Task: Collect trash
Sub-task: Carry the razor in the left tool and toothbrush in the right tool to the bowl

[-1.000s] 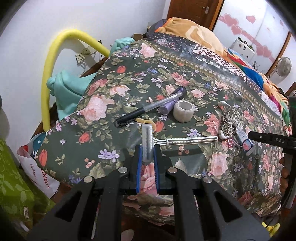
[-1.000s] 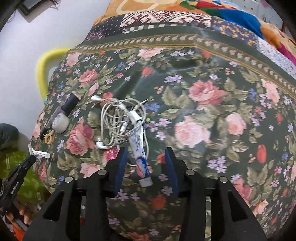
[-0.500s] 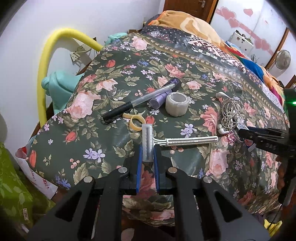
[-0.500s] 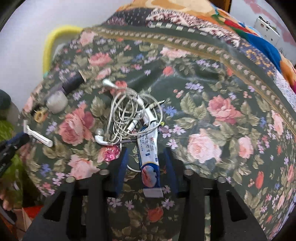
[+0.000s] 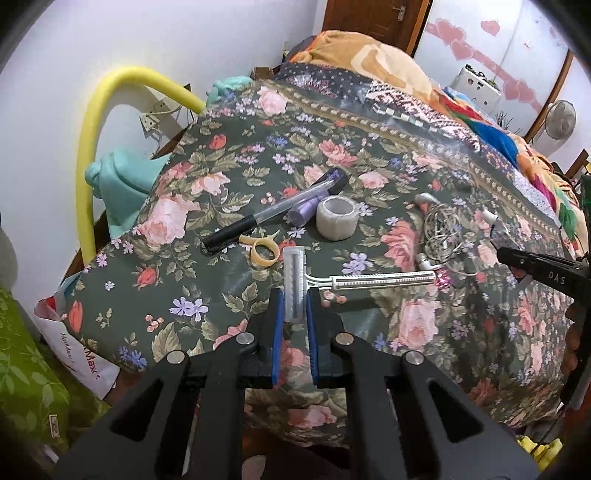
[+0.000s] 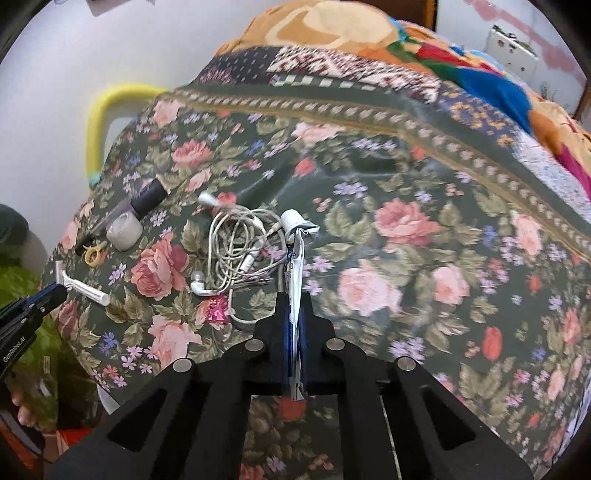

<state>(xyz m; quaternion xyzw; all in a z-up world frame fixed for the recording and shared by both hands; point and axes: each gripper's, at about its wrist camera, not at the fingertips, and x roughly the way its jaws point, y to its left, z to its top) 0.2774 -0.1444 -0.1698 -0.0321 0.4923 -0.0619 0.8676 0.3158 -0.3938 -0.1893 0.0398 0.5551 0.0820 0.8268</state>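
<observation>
Gripping a white disposable razor (image 5: pixel 295 286) by its head, the left gripper (image 5: pixel 294 308) has its jaws nearly together on it, the handle sticking out sideways to the right above the floral bedspread (image 5: pixel 369 177); right gripper (image 6: pixel 293 317) jaws pinched fully onto a flattened toothpaste tube (image 6: pixel 295 258), its white cap pointing away and its crimped tail showing behind the pads.

Edges: near edge of the bed falls away just under both grippers; left edge runs along a white wall with a yellow foam tube (image 5: pixel 88 147) arching beside it; far side piled with a colourful blanket (image 6: pixel 480 85); broad bare stretch of bedspread to the right of the tube.

Still lying on the bedspread: tangled white earphones (image 6: pixel 236 251) just left of the tube, a small pink wrapper (image 6: pixel 217 309) at their near side, a roll of tape (image 5: pixel 337 218), a pen (image 5: pixel 255 221), a purple tube (image 5: pixel 304 212) touching the tape, a yellow ring-shaped piece (image 5: pixel 264 251) near the razor head.

Left view only: a shopping bag (image 5: pixel 77 350) at the bed corner, a door (image 5: pixel 373 18), a fan (image 5: pixel 561 120); right view only: the tube in its grip, fingers (image 6: pixel 22 406) under the left gripper.
</observation>
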